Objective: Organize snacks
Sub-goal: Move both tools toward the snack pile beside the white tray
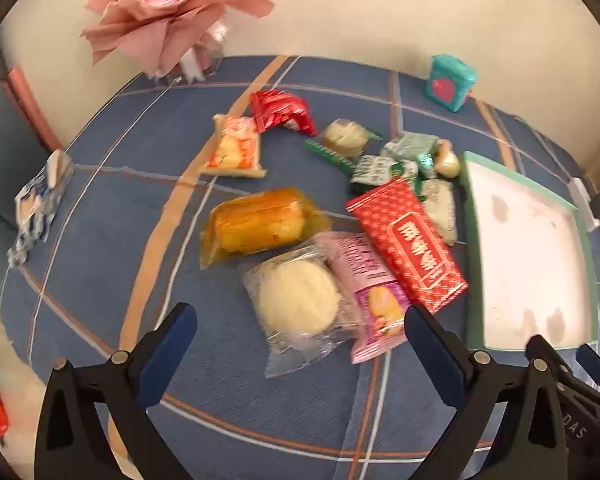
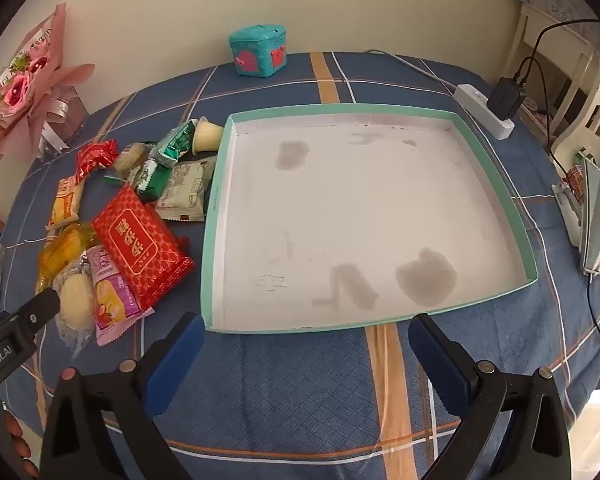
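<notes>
A pile of wrapped snacks lies on the blue plaid tablecloth. In the left wrist view my left gripper (image 1: 300, 320) is open and empty, just in front of a round white bun in clear wrap (image 1: 296, 300), with a pink packet (image 1: 374, 292), a red patterned packet (image 1: 410, 240) and a yellow cake (image 1: 260, 220) beside it. Green packets (image 1: 384, 164) lie farther back. A shallow white tray with a teal rim (image 2: 216, 184) stands empty to the right of the pile. My right gripper (image 2: 304, 340) is open and empty at the tray's near edge.
A pink paper bouquet (image 1: 164, 8) and a teal toy chest (image 2: 258, 50) stand at the back of the table. A white power strip with a black plug (image 2: 496, 108) and cables lie at the right. A blue-white packet (image 1: 40, 200) lies at the far left edge.
</notes>
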The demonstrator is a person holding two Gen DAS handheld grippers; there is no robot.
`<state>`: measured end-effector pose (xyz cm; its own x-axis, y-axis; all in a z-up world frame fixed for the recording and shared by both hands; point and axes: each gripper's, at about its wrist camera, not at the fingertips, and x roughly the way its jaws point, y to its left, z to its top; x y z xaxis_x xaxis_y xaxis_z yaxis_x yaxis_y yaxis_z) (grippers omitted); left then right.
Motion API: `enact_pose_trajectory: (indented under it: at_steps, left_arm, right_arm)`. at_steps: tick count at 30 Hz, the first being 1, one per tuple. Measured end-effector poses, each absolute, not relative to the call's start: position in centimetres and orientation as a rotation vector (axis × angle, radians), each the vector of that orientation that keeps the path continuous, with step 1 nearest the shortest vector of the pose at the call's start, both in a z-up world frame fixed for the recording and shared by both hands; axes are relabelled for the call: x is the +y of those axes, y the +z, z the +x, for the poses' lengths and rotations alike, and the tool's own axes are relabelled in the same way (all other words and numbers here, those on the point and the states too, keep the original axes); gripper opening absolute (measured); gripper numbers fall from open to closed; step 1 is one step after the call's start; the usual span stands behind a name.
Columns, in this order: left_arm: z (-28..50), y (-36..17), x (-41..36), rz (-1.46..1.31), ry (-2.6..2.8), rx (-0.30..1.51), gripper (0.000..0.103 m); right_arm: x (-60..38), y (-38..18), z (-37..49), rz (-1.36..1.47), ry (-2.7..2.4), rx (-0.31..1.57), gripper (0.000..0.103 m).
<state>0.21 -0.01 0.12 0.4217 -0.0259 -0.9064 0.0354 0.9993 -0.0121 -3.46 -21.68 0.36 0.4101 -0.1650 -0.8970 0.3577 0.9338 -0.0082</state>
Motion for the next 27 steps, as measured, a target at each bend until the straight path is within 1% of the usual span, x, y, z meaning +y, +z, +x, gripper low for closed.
enact_pose_trajectory:
  at_steps: [2,5,6,10,16,27]
  left_arm:
    - [0.7,0.1,0.3,0.023,-0.046,1.125,0.103]
    - [1.3,0.6,-1.2,0.068,-0.009,1.106,0.103]
    - [0.4,0.4,-1.3,0.063,-0.015,1.06,0.103]
    - [0.0,0.2,-0.8,0.015,-0.072,1.038,0.103]
    - [-0.3,0.3,-1.1,0.058,-0.102,1.037,0.103]
    - [-0.1,0.8,-0.4,0.011,-0.122,1.029,0.103]
  right_arm:
    - [-21.8,0.6,-3.5,0.223,-0.321,1.091,0.103]
    - [-21.7,0.7,-2.7,0.233,-0.308,1.088,0.103]
    - [-21.6,0.8,-2.9,0.23,-0.307,1.073,0.103]
    - [-21.9,0.8,-3.0,0.245,-0.299,1.058,0.103]
    - [-21.8,0.6,-2.8,0.243,-0.305,1.066,0.103]
    - [-21.2,0.3,-2.6,0.231,-0.264,1.082,0.103]
